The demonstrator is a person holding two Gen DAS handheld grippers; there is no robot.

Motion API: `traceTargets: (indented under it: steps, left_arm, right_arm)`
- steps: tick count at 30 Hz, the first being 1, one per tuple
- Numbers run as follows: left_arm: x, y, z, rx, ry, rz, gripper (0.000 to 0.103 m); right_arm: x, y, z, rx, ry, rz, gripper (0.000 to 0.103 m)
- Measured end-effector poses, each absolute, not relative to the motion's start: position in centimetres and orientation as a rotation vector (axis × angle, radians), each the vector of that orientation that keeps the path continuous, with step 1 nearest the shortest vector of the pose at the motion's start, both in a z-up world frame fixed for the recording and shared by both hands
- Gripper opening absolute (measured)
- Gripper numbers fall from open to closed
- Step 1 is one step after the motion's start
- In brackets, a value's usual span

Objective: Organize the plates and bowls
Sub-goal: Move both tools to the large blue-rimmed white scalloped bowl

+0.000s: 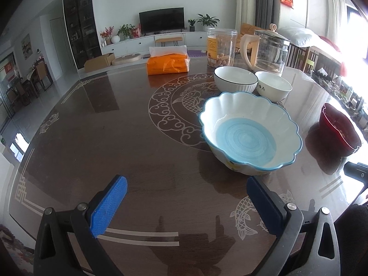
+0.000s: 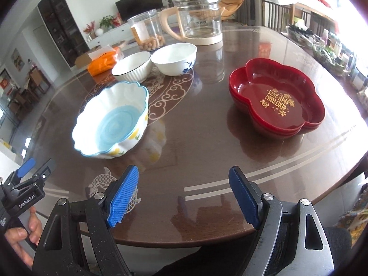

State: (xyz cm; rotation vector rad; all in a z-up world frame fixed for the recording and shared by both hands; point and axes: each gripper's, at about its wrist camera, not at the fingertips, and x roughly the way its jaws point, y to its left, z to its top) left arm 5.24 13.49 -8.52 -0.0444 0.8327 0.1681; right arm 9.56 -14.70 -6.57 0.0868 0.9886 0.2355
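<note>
"GenRobot.AI" on left hand-held gripper (image 2: 27,169); gold Chinese chars in red plates (image 2: 277,99)

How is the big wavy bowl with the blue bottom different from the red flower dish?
The wavy bowl is white with a blue rim, a blue swirl inside and yellow fruit painted outside; the red dish is red all over with gold writing. The wavy bowl is deep with tall sides; the red dish is shallow and flatter. The wavy bowl is a single piece; the red dish looks like a stack. Both sit upright and empty on the table.

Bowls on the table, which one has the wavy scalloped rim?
The big bowl with the blue centre, nearest the left gripper; the two small white bowls behind it have plain round rims.
</note>
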Motion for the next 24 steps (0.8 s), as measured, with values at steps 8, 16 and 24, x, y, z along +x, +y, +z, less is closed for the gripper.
traceTargets:
  steps: [8,16,24]
  left_arm:
    - [6.4,13.4,-9.1,0.024,0.860,0.188,0.103]
    - [7.0,13.1,-9.0,0.072,0.859,0.187,0.103]
    - [8.7,13.0,-8.5,0.075,0.872,0.132,0.103]
  right_arm:
    - [10.4,-12.9,-5.8,0.041,1.021,0.317,0.083]
    - [11.4,-11.9,-4.2,-0.021,0.995,0.330,0.083]
    - [13.6,-10.4,-3.7,-0.107,0.947,0.304,0.083]
